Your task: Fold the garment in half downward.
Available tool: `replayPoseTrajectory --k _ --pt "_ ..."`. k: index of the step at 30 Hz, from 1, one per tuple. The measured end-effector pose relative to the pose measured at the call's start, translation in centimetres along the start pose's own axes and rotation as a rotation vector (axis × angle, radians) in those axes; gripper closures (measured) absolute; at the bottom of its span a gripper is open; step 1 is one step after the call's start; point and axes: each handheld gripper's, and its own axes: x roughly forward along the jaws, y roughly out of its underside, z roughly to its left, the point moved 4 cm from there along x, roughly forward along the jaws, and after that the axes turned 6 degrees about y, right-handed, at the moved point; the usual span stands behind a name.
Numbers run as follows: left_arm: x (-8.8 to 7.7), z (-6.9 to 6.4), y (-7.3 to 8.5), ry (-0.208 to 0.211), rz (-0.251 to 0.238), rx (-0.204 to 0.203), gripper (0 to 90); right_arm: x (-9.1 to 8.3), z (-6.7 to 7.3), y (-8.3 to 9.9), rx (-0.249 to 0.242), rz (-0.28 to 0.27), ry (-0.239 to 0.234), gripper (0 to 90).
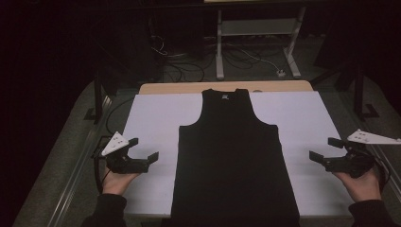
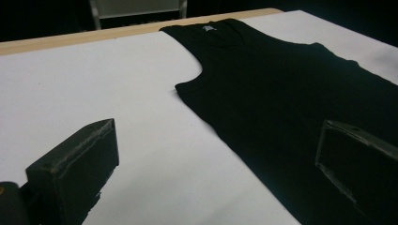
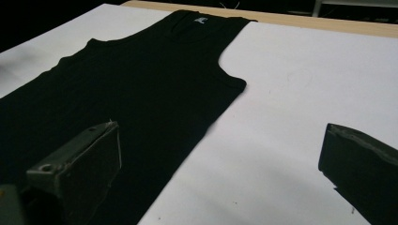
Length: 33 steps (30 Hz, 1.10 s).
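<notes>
A black sleeveless top point(image 1: 234, 151) lies flat on the white sheet point(image 1: 156, 118), neck toward the far edge, hem at the near edge. My left gripper point(image 1: 142, 149) hovers open just left of the top's side, nothing between its jaws. My right gripper point(image 1: 326, 149) hovers open to the right of the top. In the left gripper view the black top point(image 2: 281, 93) spreads across the right half, its armhole ahead of the jaws. The right gripper view has the black top point(image 3: 141, 89) on the left and bare white sheet point(image 3: 300, 93) on the right.
The white sheet covers a wooden table whose far edge point(image 1: 189, 87) shows as a tan strip. Beyond it stand a white metal frame point(image 1: 257, 42) and loose cables point(image 1: 189, 61) on the floor. Dark floor borders the table on both sides.
</notes>
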Motion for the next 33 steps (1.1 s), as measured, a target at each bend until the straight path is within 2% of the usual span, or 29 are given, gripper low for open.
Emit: replayPoseTrajectory --k 6,10,12,19,23,33 --pt "0.2 0.3 -0.6 -0.006 0.014 0.008 0.0 0.3 0.1 -0.8 -0.014 0.009 -0.005 0.0" --pt "0.5 0.3 -1.0 0.006 0.024 0.01 0.0 0.6 0.0 -1.4 -0.022 0.016 -0.009 0.0" --pt "0.4 0.2 -1.5 0.019 0.019 0.008 0.0 0.7 0.0 -1.4 -0.025 0.018 -0.011 0.0" --pt "0.2 0.0 -3.7 0.03 0.008 0.041 0.0 1.2 0.2 -2.1 -0.047 0.041 -0.017 0.0" --pt "0.4 0.1 -4.7 0.03 0.021 0.062 0.0 1.3 0.2 -2.7 -0.05 0.041 -0.028 0.0" --pt "1.6 0.5 -5.5 0.046 0.052 0.067 0.0 1.8 -0.1 -4.6 -0.077 0.062 -0.031 0.0"
